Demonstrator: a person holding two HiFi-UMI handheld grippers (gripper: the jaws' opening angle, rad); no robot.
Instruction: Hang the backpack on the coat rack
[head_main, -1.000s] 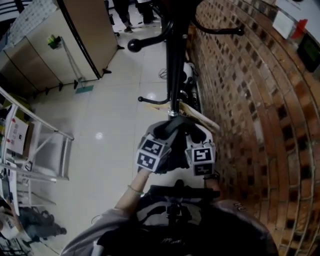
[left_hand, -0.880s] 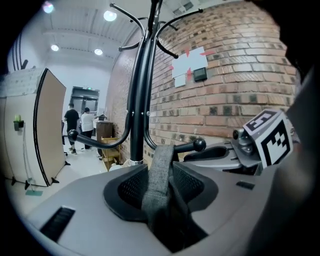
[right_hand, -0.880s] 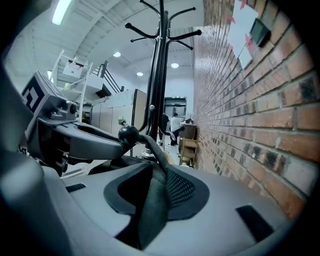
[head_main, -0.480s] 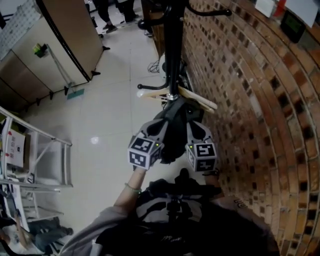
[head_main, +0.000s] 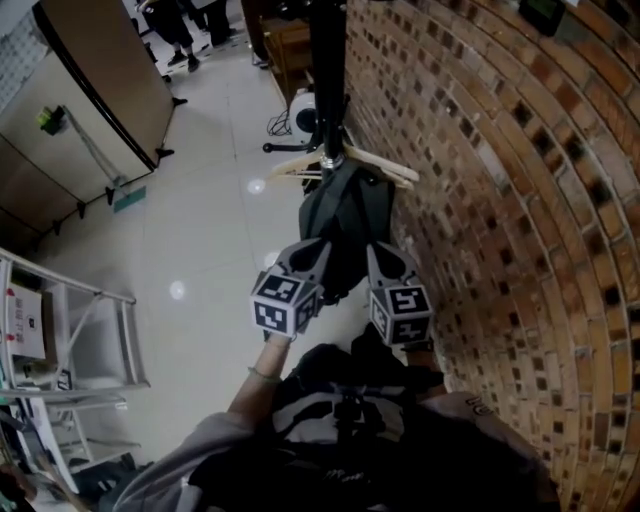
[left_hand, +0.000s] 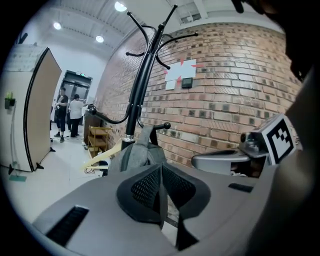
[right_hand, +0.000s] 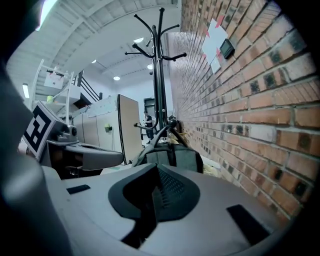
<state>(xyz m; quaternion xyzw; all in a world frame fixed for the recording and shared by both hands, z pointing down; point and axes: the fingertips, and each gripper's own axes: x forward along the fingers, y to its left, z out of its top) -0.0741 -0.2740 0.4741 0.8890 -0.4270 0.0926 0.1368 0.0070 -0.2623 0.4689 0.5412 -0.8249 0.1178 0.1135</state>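
Observation:
A grey-black backpack hangs by its top from the black coat rack, close to the brick wall. It also shows ahead in the left gripper view as the backpack and in the right gripper view as the backpack, clear of both sets of jaws. My left gripper and right gripper sit side by side just short of it. The left gripper has its pads pressed together on nothing. The right gripper also looks shut and empty.
A brick wall runs along the right. A wooden hanger hangs on the rack pole above the backpack. At the left stand a tan partition and a metal shelf frame. People stand far back.
Both grippers have drawn back from the backpack's top, and it stays hanging on the rack. The head view has tilted, so the rack sits higher in the picture.

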